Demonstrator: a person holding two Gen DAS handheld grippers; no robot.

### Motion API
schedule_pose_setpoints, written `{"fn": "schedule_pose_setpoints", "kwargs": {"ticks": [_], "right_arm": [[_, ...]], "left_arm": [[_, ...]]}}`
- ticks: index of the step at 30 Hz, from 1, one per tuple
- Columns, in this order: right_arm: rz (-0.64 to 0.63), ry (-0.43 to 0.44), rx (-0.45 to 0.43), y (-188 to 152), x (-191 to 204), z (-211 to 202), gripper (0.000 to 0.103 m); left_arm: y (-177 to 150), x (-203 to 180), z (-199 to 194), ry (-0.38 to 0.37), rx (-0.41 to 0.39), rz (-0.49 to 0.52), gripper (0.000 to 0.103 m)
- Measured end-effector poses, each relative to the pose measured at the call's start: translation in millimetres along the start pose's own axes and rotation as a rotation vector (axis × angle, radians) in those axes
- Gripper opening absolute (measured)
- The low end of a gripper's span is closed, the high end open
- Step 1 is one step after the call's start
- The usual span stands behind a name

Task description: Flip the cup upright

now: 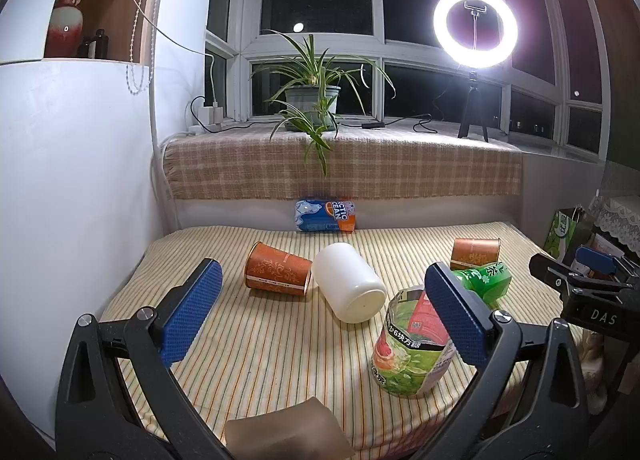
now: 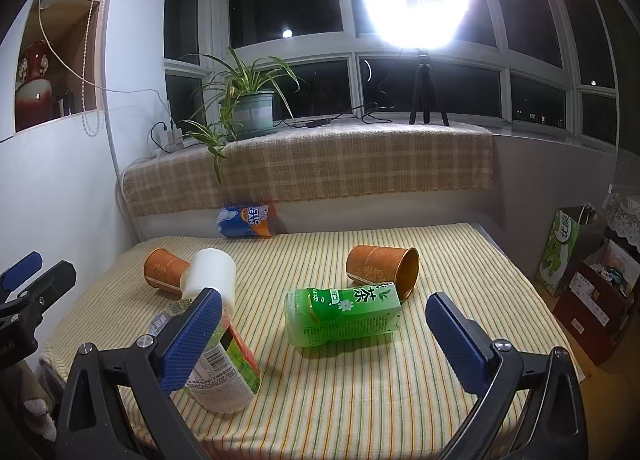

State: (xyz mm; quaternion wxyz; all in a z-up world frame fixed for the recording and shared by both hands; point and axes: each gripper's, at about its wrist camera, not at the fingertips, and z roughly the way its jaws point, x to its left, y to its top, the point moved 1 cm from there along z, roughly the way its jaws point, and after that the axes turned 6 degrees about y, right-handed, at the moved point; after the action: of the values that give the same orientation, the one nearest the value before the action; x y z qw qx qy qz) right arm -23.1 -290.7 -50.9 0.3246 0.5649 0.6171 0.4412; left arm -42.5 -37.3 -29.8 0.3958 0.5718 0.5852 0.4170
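Blue-padded fingers of the left claw (image 1: 323, 312) stand wide apart with nothing between them, and the right claw (image 2: 324, 334) is spread just as wide and equally empty, so no grasp has begun. From the left claw outward, a cut-off green-labelled bottle (image 1: 412, 344) stands at about 4 o'clock, partly behind the right-hand pad, and a white cup (image 1: 349, 283) lies on its side near the middle of the striped worktop (image 1: 260, 360), its closed base turned toward the camera. Just beside it at 10 o'clock lies an orange paper cup (image 1: 277, 270), also tipped over. From the right claw outward, a green tea bottle (image 2: 343, 315) lies flat at 12 o'clock, and touching or nearly touching its far end is a second orange paper cup (image 2: 383, 267) on its side, mouth facing 3 o'clock. A blue and orange can (image 2: 248, 221) lies at the far edge against the wall. By my reading the task is at its very start: every cup shown is down, none upright. Which cup is meant I cannot tell. The white cup's mouth is hidden in both views, the first orange cup is half covered by it in the right view, and a blurred brownish shape at the bottom edge of the left view cannot be made out.
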Motion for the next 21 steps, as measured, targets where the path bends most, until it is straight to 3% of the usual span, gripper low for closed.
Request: {"fn": "schedule_pose_setpoints", "kwargs": {"ticks": [21], "right_arm": [[0.012,0.004,0.01,-2.2,-0.9,2.5,0.103]], "left_arm": [[-0.2,0.3,0.5,0.0,0.0,0.002,0.103]]}}
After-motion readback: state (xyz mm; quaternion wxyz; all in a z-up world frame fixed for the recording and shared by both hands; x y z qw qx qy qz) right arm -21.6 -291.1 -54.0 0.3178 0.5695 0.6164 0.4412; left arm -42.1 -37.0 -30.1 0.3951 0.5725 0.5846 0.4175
